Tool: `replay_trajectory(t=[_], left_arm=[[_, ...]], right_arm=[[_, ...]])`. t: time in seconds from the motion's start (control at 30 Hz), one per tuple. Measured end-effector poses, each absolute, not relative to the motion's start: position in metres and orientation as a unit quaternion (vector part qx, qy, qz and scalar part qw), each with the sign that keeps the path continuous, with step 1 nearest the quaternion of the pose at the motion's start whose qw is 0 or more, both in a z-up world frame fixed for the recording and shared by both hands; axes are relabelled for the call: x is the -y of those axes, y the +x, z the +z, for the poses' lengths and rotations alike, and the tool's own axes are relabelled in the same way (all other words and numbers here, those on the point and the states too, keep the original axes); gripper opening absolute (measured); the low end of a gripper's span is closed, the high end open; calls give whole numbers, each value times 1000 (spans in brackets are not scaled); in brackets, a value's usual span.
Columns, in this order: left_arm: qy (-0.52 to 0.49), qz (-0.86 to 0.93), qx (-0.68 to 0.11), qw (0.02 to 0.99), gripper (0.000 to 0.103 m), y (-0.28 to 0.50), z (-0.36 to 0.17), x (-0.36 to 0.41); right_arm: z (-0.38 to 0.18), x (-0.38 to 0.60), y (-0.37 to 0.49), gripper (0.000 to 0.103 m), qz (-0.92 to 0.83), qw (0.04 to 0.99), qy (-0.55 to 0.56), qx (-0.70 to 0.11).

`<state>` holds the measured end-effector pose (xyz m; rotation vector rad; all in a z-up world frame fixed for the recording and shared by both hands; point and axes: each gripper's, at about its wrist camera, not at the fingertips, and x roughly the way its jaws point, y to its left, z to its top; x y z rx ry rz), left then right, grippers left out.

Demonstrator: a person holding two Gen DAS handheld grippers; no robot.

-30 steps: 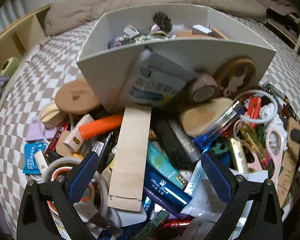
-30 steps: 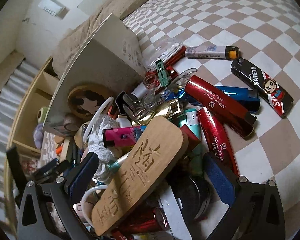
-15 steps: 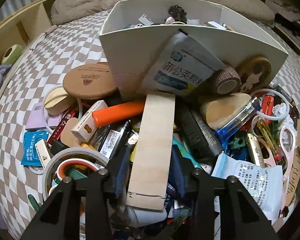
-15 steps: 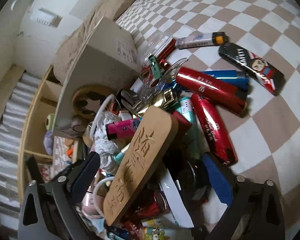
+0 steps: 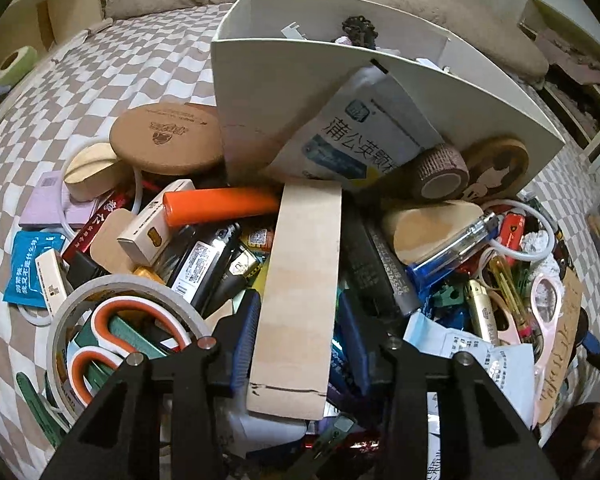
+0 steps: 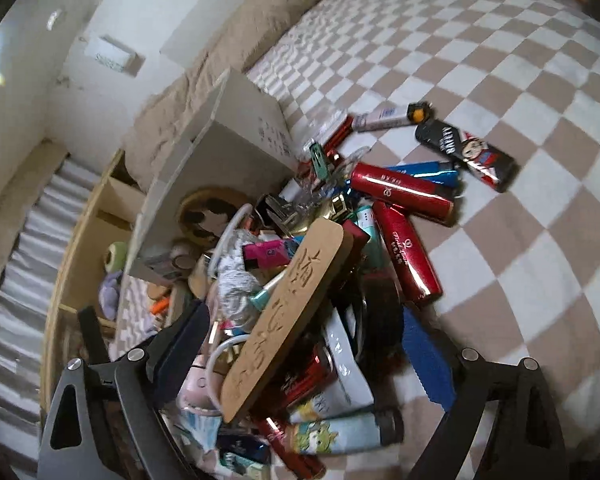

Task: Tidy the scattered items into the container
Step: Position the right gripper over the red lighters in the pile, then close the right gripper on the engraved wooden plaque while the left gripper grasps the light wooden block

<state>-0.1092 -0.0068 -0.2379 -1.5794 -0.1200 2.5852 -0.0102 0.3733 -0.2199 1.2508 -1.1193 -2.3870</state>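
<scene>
A white container stands on the checked bed behind a big heap of small items; it also shows in the right wrist view. My left gripper is shut on a long pale wooden strip that lies on the heap and points at the container. My right gripper is open over the heap's right side, its fingers on either side of a carved wooden plaque.
The heap holds an orange tube, a round wooden lid, a tape ring with scissors, red lighters and a black lighter. Checked bedding spreads right. A wooden shelf is at the left.
My left gripper has closed from wide open onto the wooden strip and moved closer to the container. My right gripper has drifted slightly and stays open.
</scene>
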Motion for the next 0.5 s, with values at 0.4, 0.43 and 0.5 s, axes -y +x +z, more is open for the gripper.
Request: replay_trajectory(t=[0.4, 0.43, 0.5], left_arm=[[-508, 854, 83, 80, 38, -106, -233, 15], [-507, 854, 86, 81, 38, -104, -233, 15], [-506, 853, 91, 84, 37, -104, -231, 16]], right_arm=[[-207, -292, -3, 94, -762, 240, 472, 372], [-208, -286, -3, 94, -758, 243, 480, 370], [-215, -278, -2, 94, -744, 237, 498, 376]])
